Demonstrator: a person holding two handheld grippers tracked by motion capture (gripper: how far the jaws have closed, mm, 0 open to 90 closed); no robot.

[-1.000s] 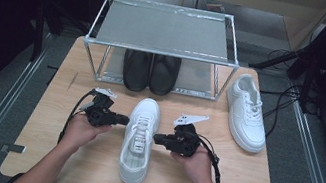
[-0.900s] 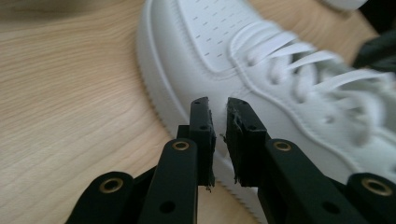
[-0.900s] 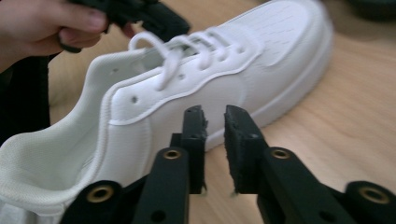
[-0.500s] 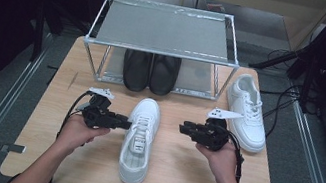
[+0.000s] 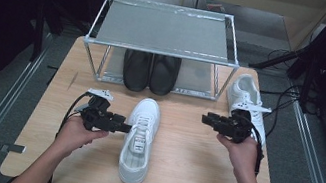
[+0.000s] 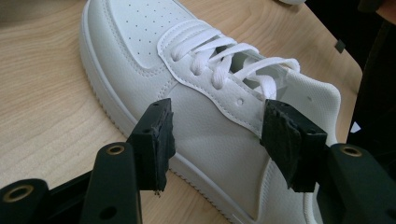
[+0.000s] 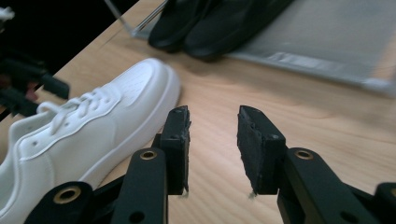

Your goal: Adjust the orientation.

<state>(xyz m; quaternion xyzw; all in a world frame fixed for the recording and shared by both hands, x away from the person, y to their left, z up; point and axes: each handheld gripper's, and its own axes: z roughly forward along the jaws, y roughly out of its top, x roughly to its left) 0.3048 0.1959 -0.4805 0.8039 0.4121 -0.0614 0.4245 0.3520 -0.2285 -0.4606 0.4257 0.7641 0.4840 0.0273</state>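
Lying mid-table: white sneaker [image 5: 140,138], light, soft-sided, probably best pinched at the stiffer heel collar. Left gripper [image 6: 215,140] just opening, jaws wide beside its flank, gripping nothing. Right gripper [image 5: 206,119] also opening, empty, off near second sneaker [image 5: 246,103]. Beyond: black shoes [image 5: 150,71] under rack [image 5: 164,28], crowding toe end.

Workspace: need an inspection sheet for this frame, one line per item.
Surface: wooden table, flat.
Job's things: white shoe lying mid-table; second white shoe at the right edge.
Clutter: metal rack at the back, black shoes on its lower shelf.
Grippers: left gripper open, jaws just opened off the white shoe's side; right gripper open, nothing between its jaws.
Cables: one trails from each gripper; more lie on the floor at the right.
Surroundings: dark floor, metal rails on both sides.
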